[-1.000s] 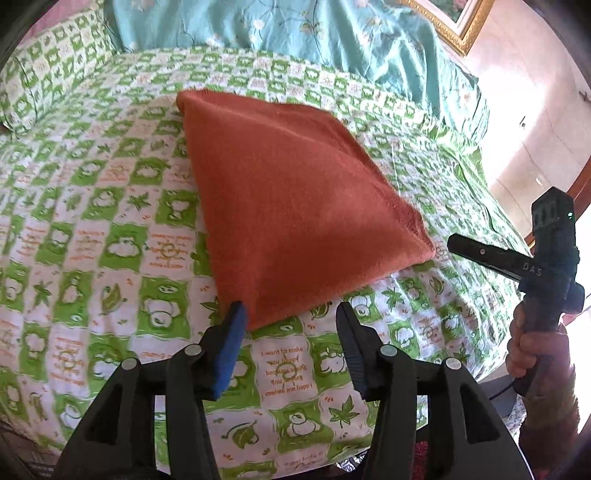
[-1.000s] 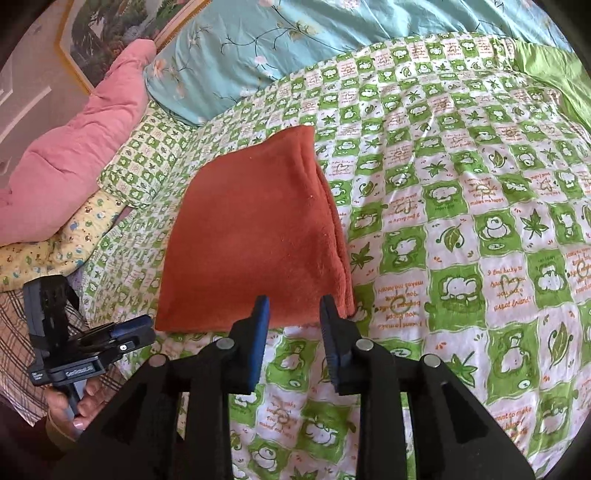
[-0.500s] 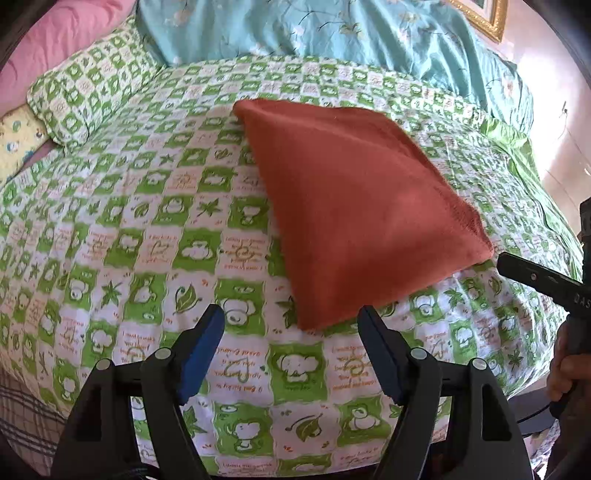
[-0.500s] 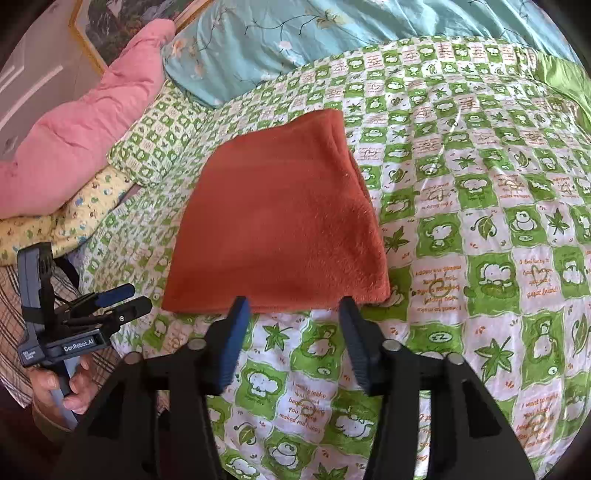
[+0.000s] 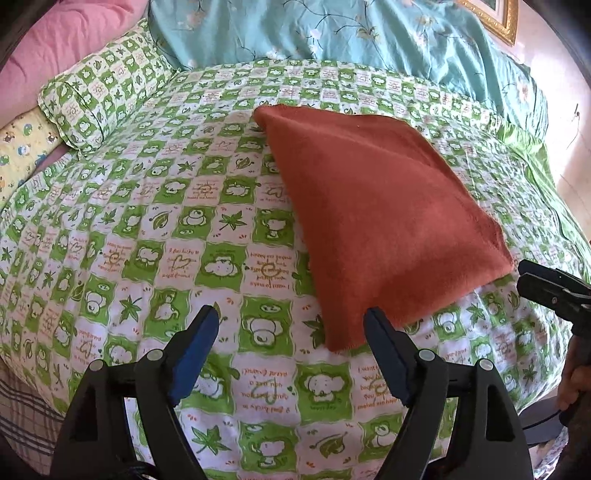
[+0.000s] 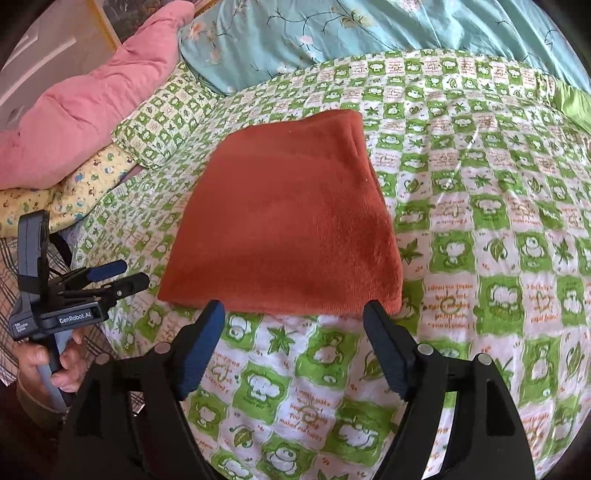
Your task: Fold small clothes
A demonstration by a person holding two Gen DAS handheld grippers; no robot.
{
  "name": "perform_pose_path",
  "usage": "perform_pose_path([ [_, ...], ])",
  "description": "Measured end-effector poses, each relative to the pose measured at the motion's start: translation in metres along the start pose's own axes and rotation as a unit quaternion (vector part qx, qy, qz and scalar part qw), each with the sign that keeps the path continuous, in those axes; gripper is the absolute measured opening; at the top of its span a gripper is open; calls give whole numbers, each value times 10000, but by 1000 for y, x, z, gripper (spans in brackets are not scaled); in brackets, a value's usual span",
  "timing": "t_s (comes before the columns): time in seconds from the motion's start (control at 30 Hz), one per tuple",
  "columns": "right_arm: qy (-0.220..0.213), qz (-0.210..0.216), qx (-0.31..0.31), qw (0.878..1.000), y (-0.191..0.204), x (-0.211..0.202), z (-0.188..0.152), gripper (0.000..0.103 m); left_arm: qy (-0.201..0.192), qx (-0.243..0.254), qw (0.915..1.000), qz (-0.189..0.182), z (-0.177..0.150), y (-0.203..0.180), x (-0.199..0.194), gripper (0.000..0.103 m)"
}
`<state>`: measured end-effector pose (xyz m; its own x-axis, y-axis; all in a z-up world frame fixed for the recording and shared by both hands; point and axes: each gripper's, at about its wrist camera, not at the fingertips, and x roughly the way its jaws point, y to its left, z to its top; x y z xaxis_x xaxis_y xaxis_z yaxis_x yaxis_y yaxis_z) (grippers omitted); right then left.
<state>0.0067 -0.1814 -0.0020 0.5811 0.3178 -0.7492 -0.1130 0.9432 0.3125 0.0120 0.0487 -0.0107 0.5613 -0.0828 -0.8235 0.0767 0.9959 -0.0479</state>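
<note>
A folded rust-red cloth [image 5: 376, 221] lies flat on the green-and-white checked bedsheet [image 5: 147, 236]. My left gripper [image 5: 291, 317] hovers at the cloth's near corner. Its jaws are opening, and the corner lies in the gap without either pad pressing on it. In the right wrist view, my right gripper [image 6: 294, 308] hangs just in front of the cloth's [image 6: 288, 221] near edge. Its jaws are also opening, with nothing gripped. Each view shows the other gripper at its border: the right one [image 5: 526, 277] at the cloth's right corner, the left one [image 6: 125, 275] hand-held at the left.
At the head of the bed lie a teal flowered quilt [image 5: 369, 33], a pink quilt [image 6: 74, 103], a green checked pillow [image 5: 103, 96] and a yellow printed pillow [image 6: 74, 188]. The bed's edge runs just below the grippers. Plaid fabric [image 5: 22, 417] hangs at lower left.
Both grippers' jaws have spread much wider and let go of the cloth's near edge. The left view has swung left, so the cloth now sits further right.
</note>
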Motion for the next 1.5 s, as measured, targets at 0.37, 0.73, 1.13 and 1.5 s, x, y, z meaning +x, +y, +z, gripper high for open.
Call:
perform_pose_path([
  [0.37, 76, 41, 55, 9999, -9, 19, 28, 78, 108, -122, 9998, -125, 30, 6, 22, 82],
  [0.73, 98, 76, 103, 9999, -25, 52, 81, 78, 82, -339, 9993, -134, 72, 26, 50, 84],
  [1.13, 160, 176, 621, 9978, -61, 114, 138, 23, 229, -977, 9915, -831, 152, 58, 134, 84],
  [1.5, 180, 140, 767, 9968, -75, 123, 141, 27, 18, -626, 9980, 29, 203, 57, 169, 29],
])
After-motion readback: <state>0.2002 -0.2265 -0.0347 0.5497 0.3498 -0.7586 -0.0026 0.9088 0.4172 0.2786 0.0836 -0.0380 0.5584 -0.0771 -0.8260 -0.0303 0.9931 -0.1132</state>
